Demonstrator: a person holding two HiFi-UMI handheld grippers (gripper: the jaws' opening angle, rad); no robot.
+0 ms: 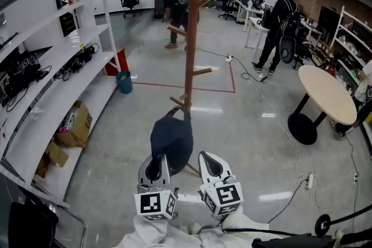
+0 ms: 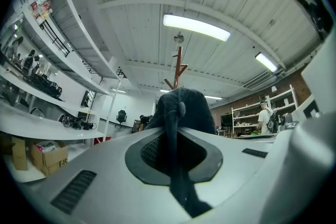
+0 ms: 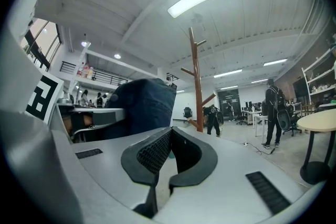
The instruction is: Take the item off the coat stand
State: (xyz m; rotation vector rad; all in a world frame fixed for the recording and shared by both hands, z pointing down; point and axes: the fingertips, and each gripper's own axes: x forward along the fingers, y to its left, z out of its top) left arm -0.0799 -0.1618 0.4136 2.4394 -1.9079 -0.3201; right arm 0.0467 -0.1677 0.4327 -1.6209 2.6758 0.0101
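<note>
Between the closed jaws of the left gripper (image 1: 155, 169) runs the strap (image 2: 176, 165) of the dark bag (image 1: 172, 137), which hangs beside the lowest peg (image 1: 179, 103) of the coat stand (image 1: 191, 38). The right gripper (image 1: 213, 166) is closed, empty. The bag seems soft and light, so the strap is the good hold.

A dark navy soft fabric bag (image 1: 172, 139) hangs at lower centre of the frame, its strap pinched in the left hand-held gripper (image 1: 154, 168). Its top lies just below a low peg of the tall reddish-brown wooden coat stand (image 1: 192, 38), upright at centre.
</note>
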